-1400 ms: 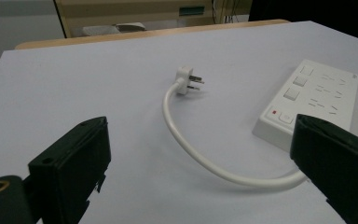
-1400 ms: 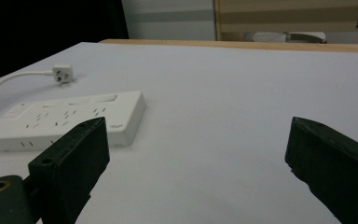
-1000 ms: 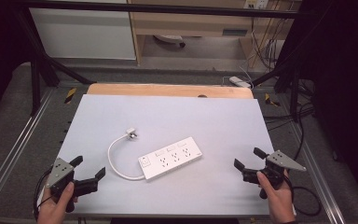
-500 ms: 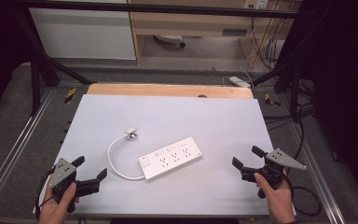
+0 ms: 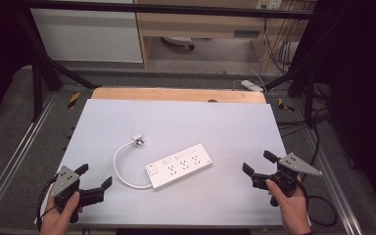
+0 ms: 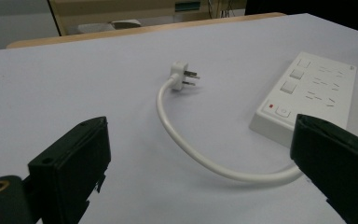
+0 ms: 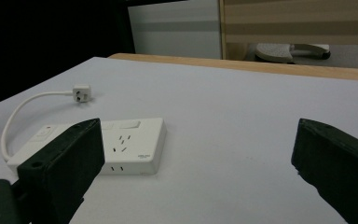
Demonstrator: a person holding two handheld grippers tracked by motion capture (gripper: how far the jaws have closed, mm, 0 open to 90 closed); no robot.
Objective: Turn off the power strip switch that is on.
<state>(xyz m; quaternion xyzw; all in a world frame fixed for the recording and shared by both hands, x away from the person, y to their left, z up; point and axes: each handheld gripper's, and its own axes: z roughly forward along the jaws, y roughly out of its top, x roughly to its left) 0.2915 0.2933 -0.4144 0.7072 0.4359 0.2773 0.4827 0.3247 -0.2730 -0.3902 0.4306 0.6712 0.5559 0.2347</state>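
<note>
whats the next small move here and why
Probably ease the left gripper forward toward the plug. Both grippers are open and hold nothing; the right gripper sits apart from the power strip. The plug lies loose on the table at the end of its curved cord, straight ahead of the left jaws.

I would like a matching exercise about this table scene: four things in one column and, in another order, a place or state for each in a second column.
Things:
1. power strip
2. plug
3. left gripper
4. right gripper

Places or states:
A. open, near the table's front right corner
B. lies flat at the middle of the table
C. open, near the table's front left corner
D. at the cable's free end, lying unplugged on the table

Pairs: 1-B, 2-D, 3-C, 4-A
</note>
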